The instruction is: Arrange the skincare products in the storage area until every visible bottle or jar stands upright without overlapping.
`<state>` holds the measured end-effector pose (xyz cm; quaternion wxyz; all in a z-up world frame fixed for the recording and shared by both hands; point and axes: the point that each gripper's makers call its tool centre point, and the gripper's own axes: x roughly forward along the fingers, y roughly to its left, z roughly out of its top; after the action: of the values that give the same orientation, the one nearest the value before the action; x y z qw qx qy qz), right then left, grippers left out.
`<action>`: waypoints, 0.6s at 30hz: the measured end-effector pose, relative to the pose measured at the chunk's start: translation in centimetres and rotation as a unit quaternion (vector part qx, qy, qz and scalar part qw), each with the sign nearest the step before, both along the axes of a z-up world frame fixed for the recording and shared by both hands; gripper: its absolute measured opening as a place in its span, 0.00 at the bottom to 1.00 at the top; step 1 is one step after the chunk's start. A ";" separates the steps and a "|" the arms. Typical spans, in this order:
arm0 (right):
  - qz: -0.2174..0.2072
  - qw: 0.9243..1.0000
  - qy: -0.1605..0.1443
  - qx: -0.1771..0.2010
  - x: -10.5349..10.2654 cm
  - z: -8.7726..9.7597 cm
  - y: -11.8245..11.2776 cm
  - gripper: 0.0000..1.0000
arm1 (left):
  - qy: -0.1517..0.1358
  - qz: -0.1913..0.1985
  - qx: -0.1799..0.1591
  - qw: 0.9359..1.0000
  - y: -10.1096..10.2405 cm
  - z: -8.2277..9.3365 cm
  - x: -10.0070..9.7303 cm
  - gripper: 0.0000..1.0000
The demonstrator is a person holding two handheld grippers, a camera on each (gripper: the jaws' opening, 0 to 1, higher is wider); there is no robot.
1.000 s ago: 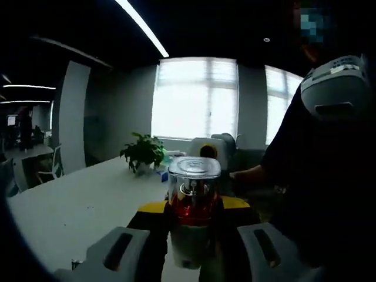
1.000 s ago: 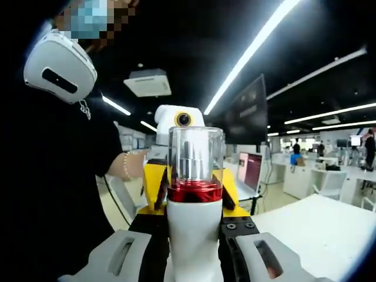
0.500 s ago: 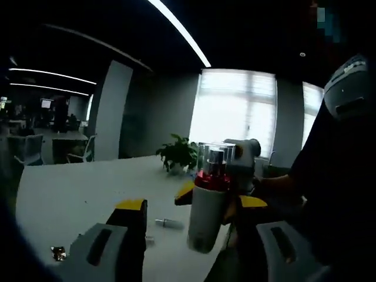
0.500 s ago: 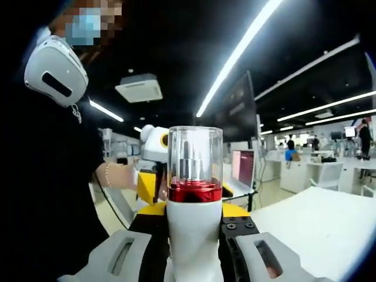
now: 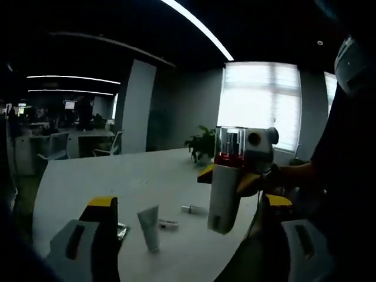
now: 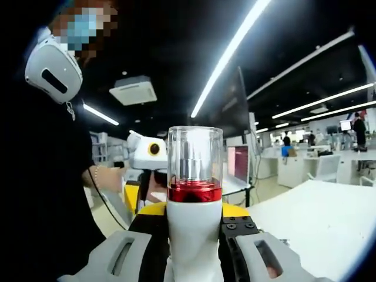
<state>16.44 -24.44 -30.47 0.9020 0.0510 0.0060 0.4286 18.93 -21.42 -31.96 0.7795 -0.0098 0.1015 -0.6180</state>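
— One bottle (image 6: 194,205) is up in the air, clamped low on its white body by the right gripper (image 6: 194,249). What could spoil things from here?

— Mostly the landing. The bottle is tall and narrow, with a red collar and a clear cap up top, so I'd guess it tips easily if it meets the bench (image 5: 106,188) at a slant or is let go too soon. The left gripper view shows it leaning a little, not plumb.

— Anything below to hit?

— A small white tube (image 5: 150,228) stands on its cap just ahead of the left gripper (image 5: 188,247), with a few little items lying flat beyond it (too small to name). Coming down among those could knock the tube over or leave things overlapping.

— And the pose of the hands?

— The right gripper is held high, well clear of the bench, jaws tight on the bottle. The left gripper hangs lower, jaws spread wide and empty, the bottle off to its right.
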 end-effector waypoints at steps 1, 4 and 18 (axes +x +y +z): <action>-0.001 1.000 0.000 0.000 0.1 -0.1 -0.1 0.23 | 0.002 0.003 0.007 1.000 0.3 -0.5 0.0 0.98; -0.004 1.000 0.000 -0.004 0.3 -0.6 -0.4 0.23 | 0.003 0.013 0.013 1.000 0.9 -1.2 0.1 0.99; -0.023 1.000 -0.011 -0.012 0.7 -3.2 -1.7 0.23 | 0.022 0.045 0.011 0.999 2.5 -3.6 -0.1 0.99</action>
<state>17.14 -26.10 -33.62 0.9124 0.0355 0.0002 0.4077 18.83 -18.92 -35.60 0.8044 -0.0199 0.1247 -0.5805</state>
